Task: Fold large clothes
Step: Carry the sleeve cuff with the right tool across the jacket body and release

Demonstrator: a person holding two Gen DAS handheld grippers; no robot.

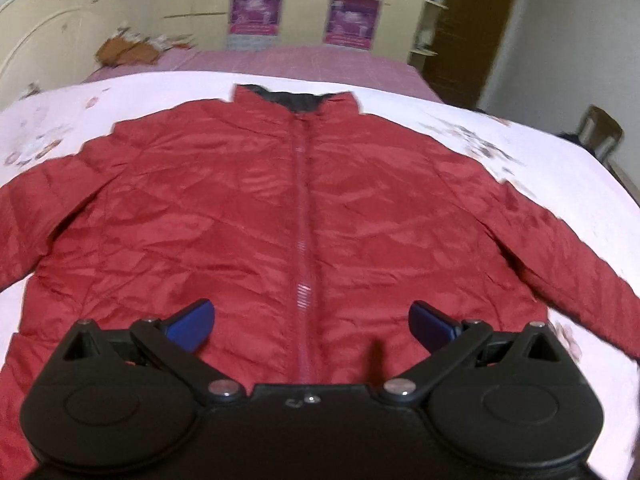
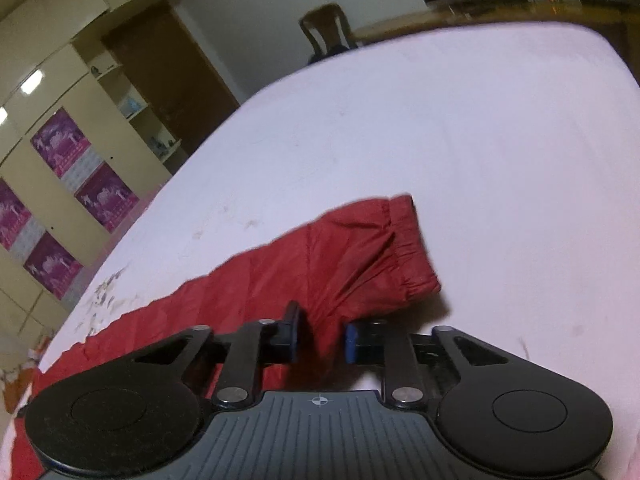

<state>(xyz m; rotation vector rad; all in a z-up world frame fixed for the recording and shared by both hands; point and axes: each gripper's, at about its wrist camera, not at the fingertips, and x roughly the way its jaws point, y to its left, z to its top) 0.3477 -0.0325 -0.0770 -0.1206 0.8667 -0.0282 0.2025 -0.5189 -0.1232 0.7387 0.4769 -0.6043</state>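
Left wrist view showed me the red jacket [image 1: 248, 208] spread flat, front up and zipped, across the white sheet of the bed [image 1: 440, 120], its collar toward the top of the frame and its hem at the bottom, just beyond my tool. The left gripper [image 1: 312, 326] hung over the hem near the zip [image 1: 302, 216] with its jaws spread wide and nothing between them.

Right wrist view gave me the sleeve [image 2: 340, 256], running from the lower left of the frame up to its gathered cuff [image 2: 412, 244] right of centre. The right gripper [image 2: 320, 338] had its jaws nearly together, and a fold of the sleeve's red cloth stood pinched between the blue pads [image 2: 351, 340], a little short of the cuff.

I judged the jacket to be light, puffy and soft: quilted shell, thin filling, no stiffness to speak of. It would sag wherever it was not held, and the shiny cloth looked slippery, so a shallow pinch could slide out. The elastic cuff and the stitched hem seemed the firmer places to grip, thicker and less likely to slip than the open quilting. For the body I reckoned the left jaws wanted a hem corner or the shoulder seam, not the smooth middle of the front. A slow carry would have suited it, since trapped air could make it spring back from a fold.
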